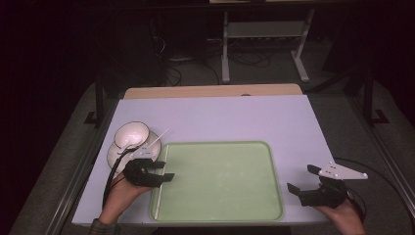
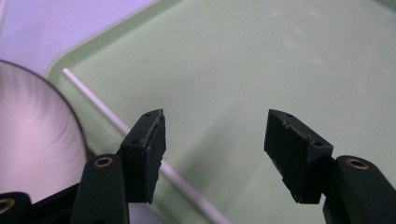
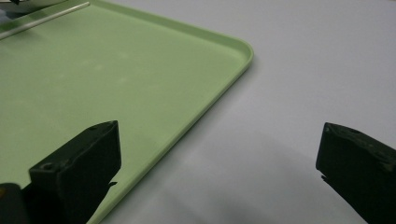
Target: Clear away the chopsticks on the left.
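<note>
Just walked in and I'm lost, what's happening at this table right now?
A person holds a claw in each hand at a table with a green tray. The left claw hangs open over the tray's left edge, nothing between its jaws; a thin white stick lies along that edge below it. A white bowl on a plate sits just left of the tray. The right claw waits open over the bare table to the tray's right.

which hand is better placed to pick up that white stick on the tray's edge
Left. The left gripper hangs open right by the white stick on the tray rim; the right gripper sits past the tray's far side.
</note>
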`<state>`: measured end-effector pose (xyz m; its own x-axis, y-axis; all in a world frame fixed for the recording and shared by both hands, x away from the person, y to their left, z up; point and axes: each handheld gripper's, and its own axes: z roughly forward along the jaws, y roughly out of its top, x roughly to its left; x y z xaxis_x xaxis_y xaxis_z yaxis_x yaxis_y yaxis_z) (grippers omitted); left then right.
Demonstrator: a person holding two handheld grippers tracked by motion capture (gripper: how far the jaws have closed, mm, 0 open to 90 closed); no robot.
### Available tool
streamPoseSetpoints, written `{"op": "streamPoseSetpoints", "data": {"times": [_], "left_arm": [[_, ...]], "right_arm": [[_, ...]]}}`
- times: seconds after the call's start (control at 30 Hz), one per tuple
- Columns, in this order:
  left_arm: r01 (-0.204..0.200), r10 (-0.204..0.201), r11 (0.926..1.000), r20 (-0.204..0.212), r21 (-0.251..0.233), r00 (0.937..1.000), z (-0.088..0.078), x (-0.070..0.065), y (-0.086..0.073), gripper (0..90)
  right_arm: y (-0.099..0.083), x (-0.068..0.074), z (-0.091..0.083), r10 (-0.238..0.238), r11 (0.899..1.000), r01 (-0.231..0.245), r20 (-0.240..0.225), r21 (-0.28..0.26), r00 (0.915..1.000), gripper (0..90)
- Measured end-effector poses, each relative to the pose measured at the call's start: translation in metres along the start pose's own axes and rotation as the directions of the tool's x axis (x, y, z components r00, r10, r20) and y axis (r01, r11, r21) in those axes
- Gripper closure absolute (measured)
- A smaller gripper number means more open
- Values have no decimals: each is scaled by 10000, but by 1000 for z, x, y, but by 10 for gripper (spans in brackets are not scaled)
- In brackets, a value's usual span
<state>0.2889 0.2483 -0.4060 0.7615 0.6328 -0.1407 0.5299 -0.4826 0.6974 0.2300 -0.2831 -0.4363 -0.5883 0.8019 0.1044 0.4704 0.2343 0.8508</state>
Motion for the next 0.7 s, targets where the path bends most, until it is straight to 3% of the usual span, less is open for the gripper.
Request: {"op": "streamPoseSetpoints", "data": {"times": [0.7], "left_arm": [[582, -602, 9979, -751, -282, 9954, -49, 22, -27, 394]], "right_arm": [[3, 1, 6, -96, 9999, 97, -131, 34, 9999, 0]]}}
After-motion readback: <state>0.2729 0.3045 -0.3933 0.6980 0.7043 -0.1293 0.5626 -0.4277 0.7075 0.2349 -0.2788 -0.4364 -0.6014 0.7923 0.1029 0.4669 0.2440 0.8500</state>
